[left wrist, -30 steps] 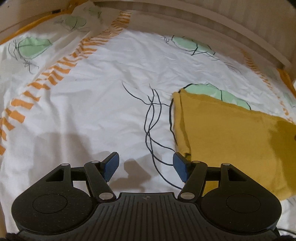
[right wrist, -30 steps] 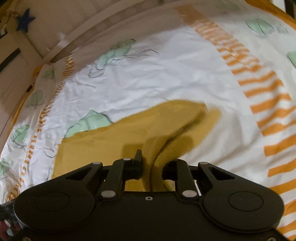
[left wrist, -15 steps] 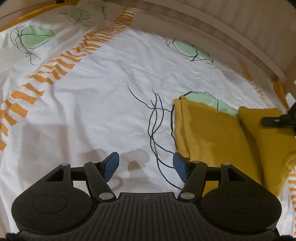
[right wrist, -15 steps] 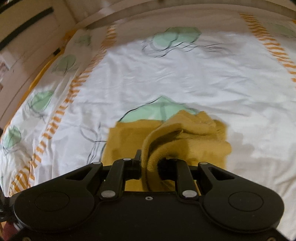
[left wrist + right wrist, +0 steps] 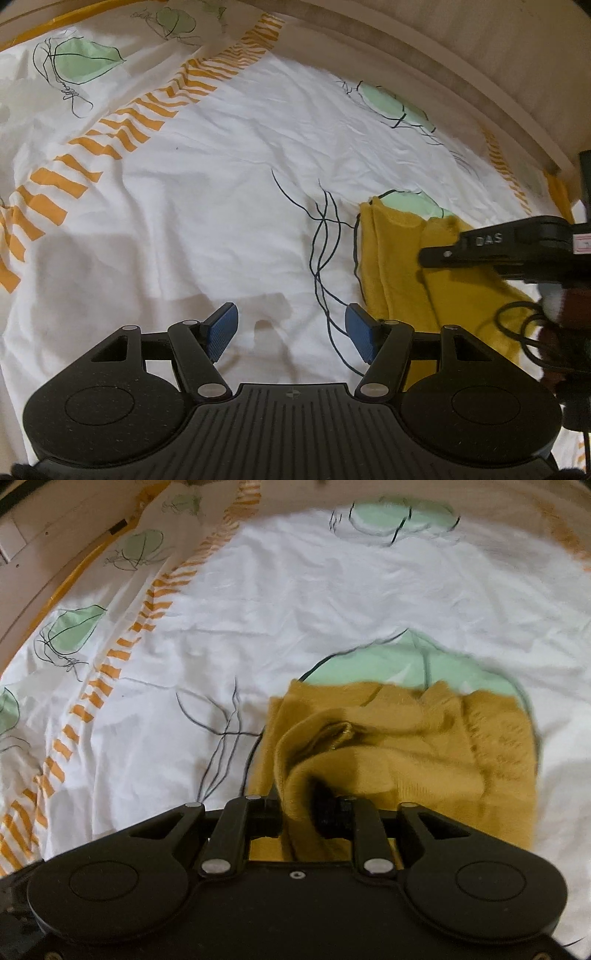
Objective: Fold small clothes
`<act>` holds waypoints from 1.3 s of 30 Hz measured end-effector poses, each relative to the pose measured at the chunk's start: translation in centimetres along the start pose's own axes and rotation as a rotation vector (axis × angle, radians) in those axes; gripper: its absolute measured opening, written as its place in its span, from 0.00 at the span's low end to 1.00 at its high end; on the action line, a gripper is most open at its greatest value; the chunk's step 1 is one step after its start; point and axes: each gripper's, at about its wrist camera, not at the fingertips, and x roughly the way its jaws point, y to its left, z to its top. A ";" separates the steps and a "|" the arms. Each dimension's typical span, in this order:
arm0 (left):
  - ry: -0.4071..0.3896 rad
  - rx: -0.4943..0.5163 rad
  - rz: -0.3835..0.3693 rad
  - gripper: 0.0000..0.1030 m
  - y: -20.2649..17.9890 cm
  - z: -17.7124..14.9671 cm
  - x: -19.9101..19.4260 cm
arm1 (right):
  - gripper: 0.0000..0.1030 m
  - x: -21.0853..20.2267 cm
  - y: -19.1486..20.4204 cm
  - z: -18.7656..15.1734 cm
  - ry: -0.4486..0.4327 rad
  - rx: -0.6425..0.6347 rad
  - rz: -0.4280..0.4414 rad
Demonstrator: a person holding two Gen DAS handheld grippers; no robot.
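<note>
My right claw (image 5: 301,812) has carried its end of the yellow cloth (image 5: 406,760) across, folding it over the rest, and now shows at the right of my left camera's view. Its jaws have just been opening, with cloth bunched between them.

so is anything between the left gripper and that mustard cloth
Nothing visible is. The left gripper is open and empty over bare bedsheet, and the mustard-yellow garment lies just off its right finger. The right gripper is over the garment's far side, its jaws just opening with a fold between them.
</note>
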 end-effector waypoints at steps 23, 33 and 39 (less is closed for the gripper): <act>-0.003 0.098 -0.114 0.61 -2.6 -1.2 0.4 | 0.43 -7.0 -5.8 -7.1 -0.186 -0.043 0.087; 0.064 0.087 -0.215 0.61 -3.1 -2.2 1.6 | 0.49 -7.1 -1.6 -15.6 -0.180 -0.496 -0.042; 0.080 0.083 -0.229 0.60 -3.4 -2.5 2.0 | 0.49 -7.2 -1.6 -16.8 -0.207 -0.636 -0.140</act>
